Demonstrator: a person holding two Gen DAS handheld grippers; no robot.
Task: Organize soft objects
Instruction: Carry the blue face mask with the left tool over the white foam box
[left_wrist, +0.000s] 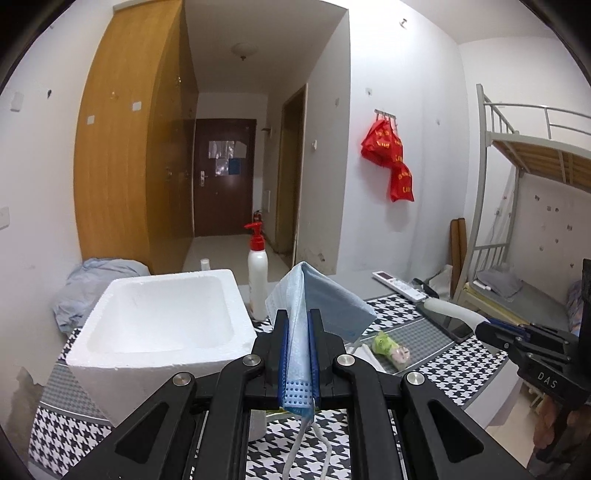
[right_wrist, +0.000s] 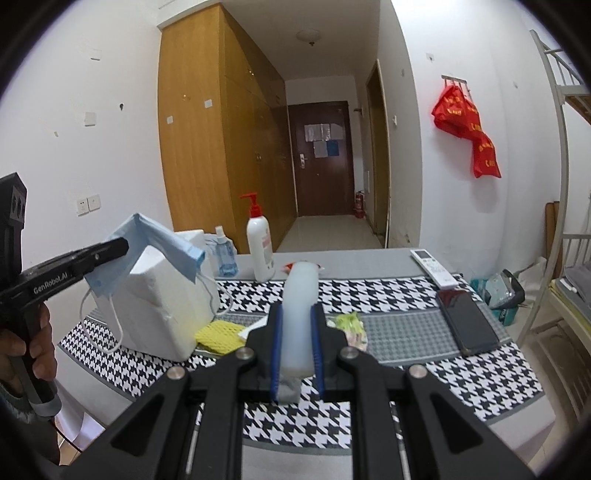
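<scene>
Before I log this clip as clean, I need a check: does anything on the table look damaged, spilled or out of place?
Nothing looks spilled. One oddity: the foam box has a ragged, chipped front corner. The face mask is off the table, pinched in the left gripper, and the right gripper holds a white tube.

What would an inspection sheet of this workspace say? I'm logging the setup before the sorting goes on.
Surface: table with houndstooth cloth.
Job's things: blue face mask held above the white foam box; whitish soft cylinder held; yellow mesh beside the box.
Clutter: pump bottle, remote, phone, green packet.
Grippers: left tongs shut on mask; right tongs shut on cylinder.
Cables: nothing seen.
Surroundings: wardrobe, red bags, bunk bed.
</scene>
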